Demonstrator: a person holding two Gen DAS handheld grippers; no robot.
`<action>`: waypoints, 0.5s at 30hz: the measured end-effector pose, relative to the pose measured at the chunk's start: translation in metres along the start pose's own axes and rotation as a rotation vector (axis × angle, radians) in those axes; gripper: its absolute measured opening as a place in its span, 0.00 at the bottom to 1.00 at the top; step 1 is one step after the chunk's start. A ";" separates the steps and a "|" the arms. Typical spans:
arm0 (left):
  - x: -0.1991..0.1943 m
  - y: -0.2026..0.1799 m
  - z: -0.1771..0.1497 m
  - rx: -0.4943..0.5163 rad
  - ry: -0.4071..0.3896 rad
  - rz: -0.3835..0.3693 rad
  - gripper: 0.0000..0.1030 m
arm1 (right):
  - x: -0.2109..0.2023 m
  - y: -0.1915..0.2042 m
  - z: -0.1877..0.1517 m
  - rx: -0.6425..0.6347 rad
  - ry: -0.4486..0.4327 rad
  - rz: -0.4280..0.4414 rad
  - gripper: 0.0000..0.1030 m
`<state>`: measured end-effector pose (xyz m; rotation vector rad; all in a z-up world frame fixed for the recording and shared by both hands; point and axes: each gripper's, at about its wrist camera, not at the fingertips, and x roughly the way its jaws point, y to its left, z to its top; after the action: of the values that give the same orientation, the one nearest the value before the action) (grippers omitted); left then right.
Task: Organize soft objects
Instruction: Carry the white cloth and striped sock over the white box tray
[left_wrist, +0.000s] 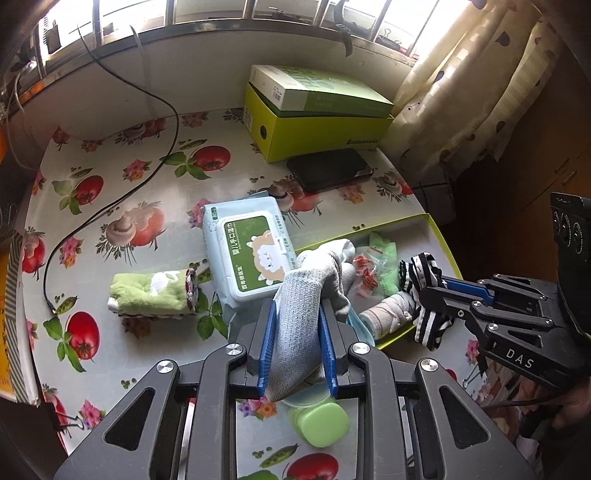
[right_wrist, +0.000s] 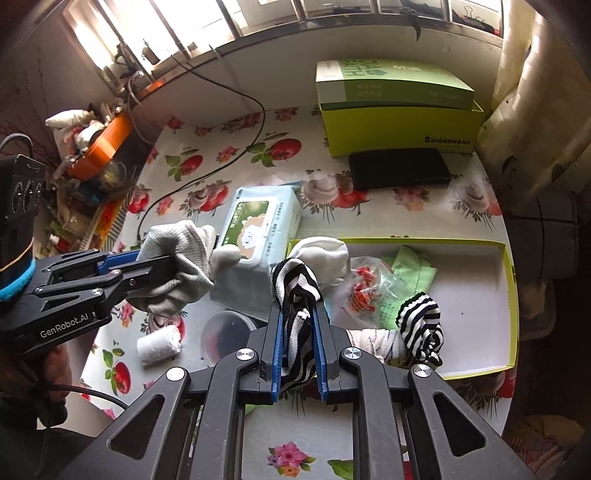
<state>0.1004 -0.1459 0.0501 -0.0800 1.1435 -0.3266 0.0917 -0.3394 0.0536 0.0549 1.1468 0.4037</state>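
Grey knit sock is pinched in the left gripper, just beside the shallow green-rimmed box — the right gripper clamps a black-and-white striped sock over that box's near edge.

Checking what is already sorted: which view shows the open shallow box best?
The right wrist view: the shallow box shows nearly whole, with its contents. In the left wrist view, the right gripper covers part of it.
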 end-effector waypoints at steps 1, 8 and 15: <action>0.001 -0.003 0.001 0.004 0.001 -0.002 0.23 | -0.001 -0.003 -0.001 0.008 -0.001 -0.003 0.14; 0.011 -0.020 0.009 0.039 0.015 -0.023 0.23 | -0.002 -0.023 -0.005 0.050 -0.004 -0.021 0.14; 0.026 -0.037 0.014 0.069 0.038 -0.038 0.23 | 0.002 -0.047 -0.009 0.094 -0.003 -0.043 0.14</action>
<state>0.1148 -0.1903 0.0413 -0.0347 1.1683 -0.4029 0.0980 -0.3841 0.0364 0.1129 1.1618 0.3114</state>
